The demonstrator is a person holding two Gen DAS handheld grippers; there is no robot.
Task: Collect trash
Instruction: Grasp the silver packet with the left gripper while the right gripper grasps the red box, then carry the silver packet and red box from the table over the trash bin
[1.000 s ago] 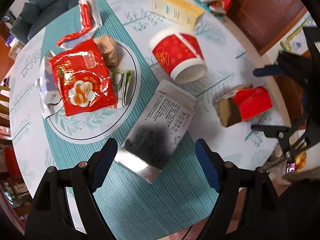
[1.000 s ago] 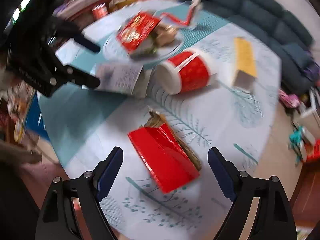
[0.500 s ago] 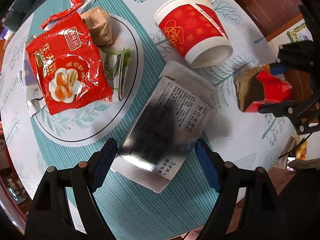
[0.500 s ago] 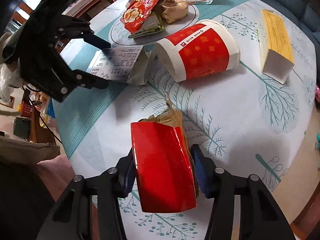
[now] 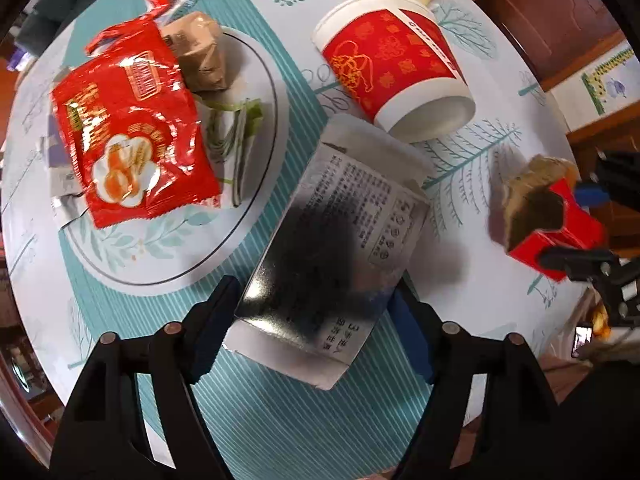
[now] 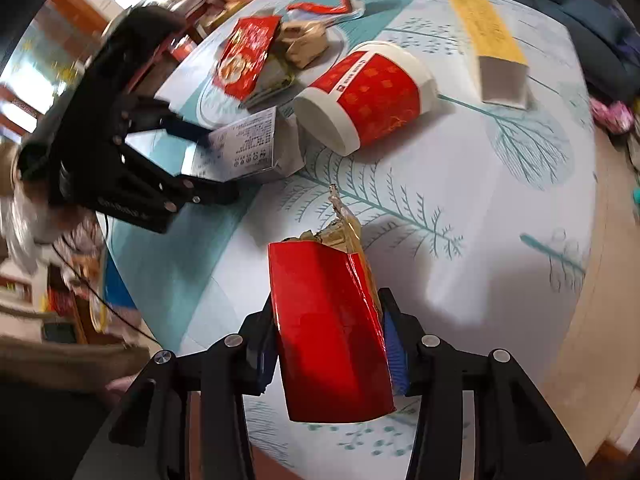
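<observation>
While the right gripper (image 6: 332,344) closes its jaws, we see its blue pads already pressing both sides of the red carton (image 6: 330,332), which it holds above the near edge of the table (image 6: 500,208), torn gold lining showing at the carton's far end. To the left, we see the left gripper (image 5: 316,328) pointing down with its jaws closing astride the silver box (image 5: 336,236); whether its pads touch yet we cannot tell. Beyond the box lies a red paper cup (image 5: 392,76) on its side. Farther left, a plate (image 5: 264,92) bears a red snack packet (image 5: 128,140) and a brown wrapper (image 5: 202,56). A yellow box (image 6: 492,44) lies at the far right.
</observation>
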